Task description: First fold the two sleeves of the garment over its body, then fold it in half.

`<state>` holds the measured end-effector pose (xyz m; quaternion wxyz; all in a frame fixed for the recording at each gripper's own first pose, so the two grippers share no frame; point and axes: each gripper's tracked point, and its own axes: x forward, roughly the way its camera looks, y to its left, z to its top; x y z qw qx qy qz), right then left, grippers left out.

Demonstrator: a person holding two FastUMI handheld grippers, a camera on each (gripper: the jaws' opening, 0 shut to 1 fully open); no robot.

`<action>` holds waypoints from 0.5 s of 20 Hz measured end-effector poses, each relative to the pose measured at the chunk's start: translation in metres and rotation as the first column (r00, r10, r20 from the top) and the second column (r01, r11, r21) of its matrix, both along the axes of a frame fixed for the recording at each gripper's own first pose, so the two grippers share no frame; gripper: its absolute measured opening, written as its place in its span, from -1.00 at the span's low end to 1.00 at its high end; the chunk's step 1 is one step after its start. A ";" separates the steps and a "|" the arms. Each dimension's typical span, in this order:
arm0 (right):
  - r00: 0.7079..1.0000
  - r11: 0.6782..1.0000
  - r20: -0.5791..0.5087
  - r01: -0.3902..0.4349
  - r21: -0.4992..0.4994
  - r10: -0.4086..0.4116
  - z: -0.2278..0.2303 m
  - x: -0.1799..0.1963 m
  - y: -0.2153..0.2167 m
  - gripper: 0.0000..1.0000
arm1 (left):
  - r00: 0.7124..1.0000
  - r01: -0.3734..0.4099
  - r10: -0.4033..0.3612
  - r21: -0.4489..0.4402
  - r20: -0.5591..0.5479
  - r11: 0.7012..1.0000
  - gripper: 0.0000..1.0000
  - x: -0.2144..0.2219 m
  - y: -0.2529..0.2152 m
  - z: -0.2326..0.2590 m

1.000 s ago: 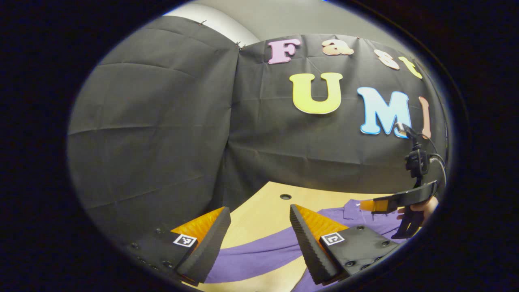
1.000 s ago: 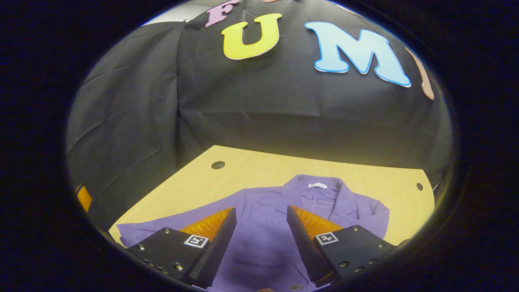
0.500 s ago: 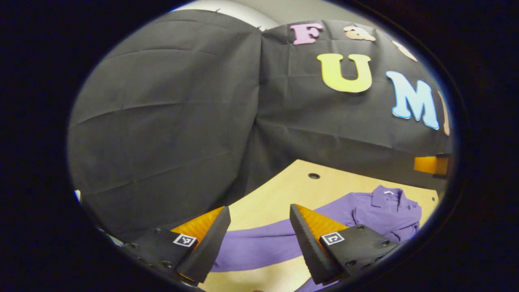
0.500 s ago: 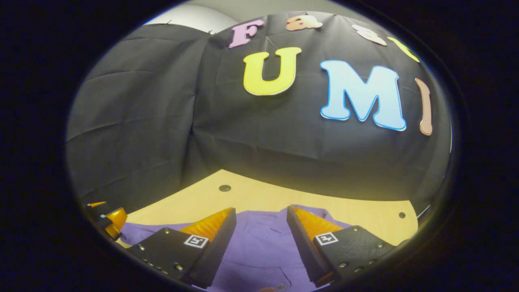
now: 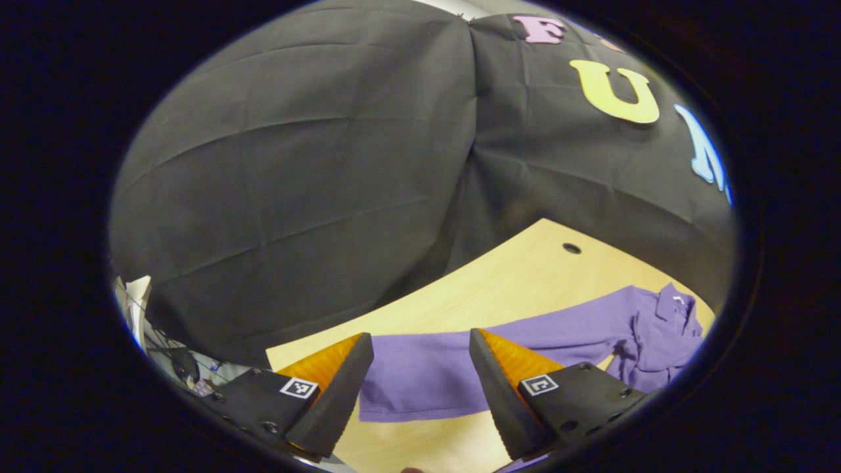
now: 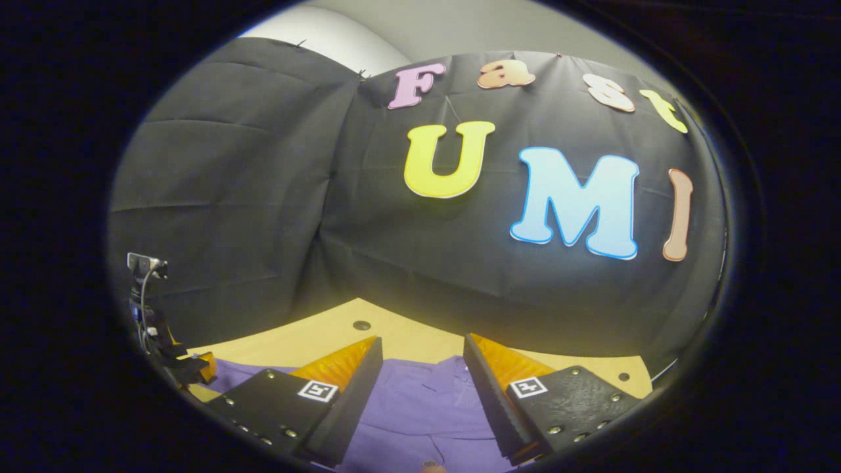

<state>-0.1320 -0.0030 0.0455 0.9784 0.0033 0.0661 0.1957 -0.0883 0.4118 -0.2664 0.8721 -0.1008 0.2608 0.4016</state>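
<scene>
A purple long-sleeved shirt (image 5: 631,328) lies flat on the wooden table (image 5: 499,282). In the left gripper view its sleeve (image 5: 420,374) stretches out toward me, cuff end between my fingers' line of sight, collar at the far right. My left gripper (image 5: 420,341) hovers open above the cuff with nothing held. In the right gripper view the shirt's body (image 6: 420,401) lies under my right gripper (image 6: 420,345), which is open and holds nothing. The left gripper (image 6: 190,368) also shows at the left edge of that view, over the sleeve.
Black cloth walls close the booth behind and to the left of the table. A round cable hole (image 5: 571,248) sits near the table's far edge, and another hole (image 6: 623,377) at the right. Cables and clutter (image 5: 177,361) lie beyond the table's left edge.
My left gripper has swung left along the sleeve, so the cuff end now lies ahead of it. My right gripper has tilted upward, showing less of the shirt.
</scene>
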 end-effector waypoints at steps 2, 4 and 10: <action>1.000 1.000 -0.001 0.006 0.012 -0.006 0.001 -0.002 -0.005 0.55 | 0.998 -0.040 0.039 -0.023 -0.040 0.999 0.90 -0.008 0.005 -0.015; 1.000 1.000 -0.007 0.022 0.023 -0.022 0.001 -0.003 -0.014 0.58 | 0.995 -0.067 0.064 -0.049 -0.075 0.997 0.90 -0.018 0.008 -0.028; 0.998 0.999 -0.038 0.049 0.018 -0.048 -0.008 -0.008 -0.033 0.59 | 0.981 -0.131 0.113 -0.111 -0.160 0.985 0.92 -0.036 0.012 -0.063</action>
